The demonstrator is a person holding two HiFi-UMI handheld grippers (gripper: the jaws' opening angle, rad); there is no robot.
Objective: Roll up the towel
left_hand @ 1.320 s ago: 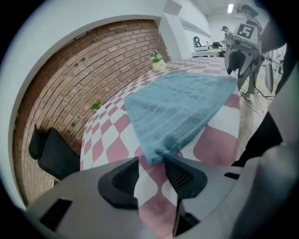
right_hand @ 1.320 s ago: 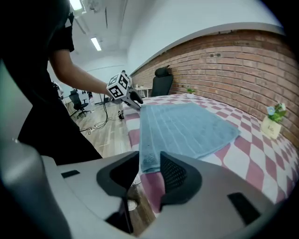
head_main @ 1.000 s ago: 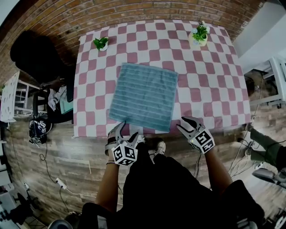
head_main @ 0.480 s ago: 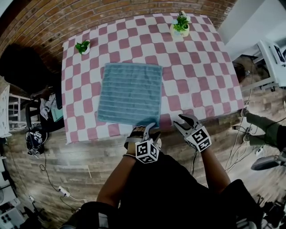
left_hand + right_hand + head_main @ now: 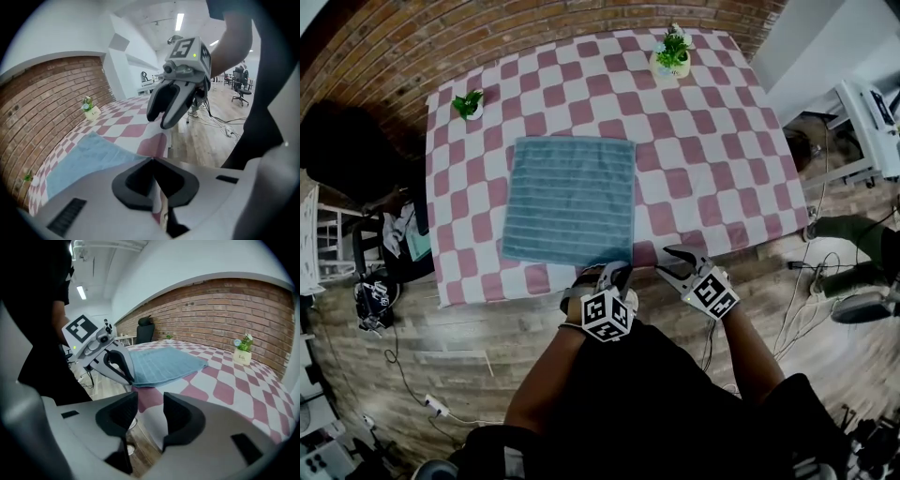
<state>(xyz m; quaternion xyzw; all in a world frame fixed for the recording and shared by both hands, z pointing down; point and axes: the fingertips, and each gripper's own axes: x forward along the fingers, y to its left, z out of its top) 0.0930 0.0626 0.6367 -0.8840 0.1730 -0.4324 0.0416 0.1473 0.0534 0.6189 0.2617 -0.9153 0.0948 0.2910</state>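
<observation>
Bottom middle of the head view: left tool (image 5: 615, 273) is clenched tight right at the towel's (image 5: 572, 199) lower right corner, can't tell if it's got cloth. Right tool (image 5: 671, 262) beside it, released, nothing between its jaws. Towel lies flat, centre-left on the checked counter (image 5: 712, 150).

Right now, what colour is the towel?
Towel: teal-blue, ribbed stripes; clearest in head view.

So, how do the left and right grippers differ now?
The left gripper has shut jaws; the right gripper has its jaws apart, with nothing between them. The left gripper's tips meet a near corner of the towel; the right gripper is beside the towel, not touching it. Both are at the near edge of the table.
</observation>
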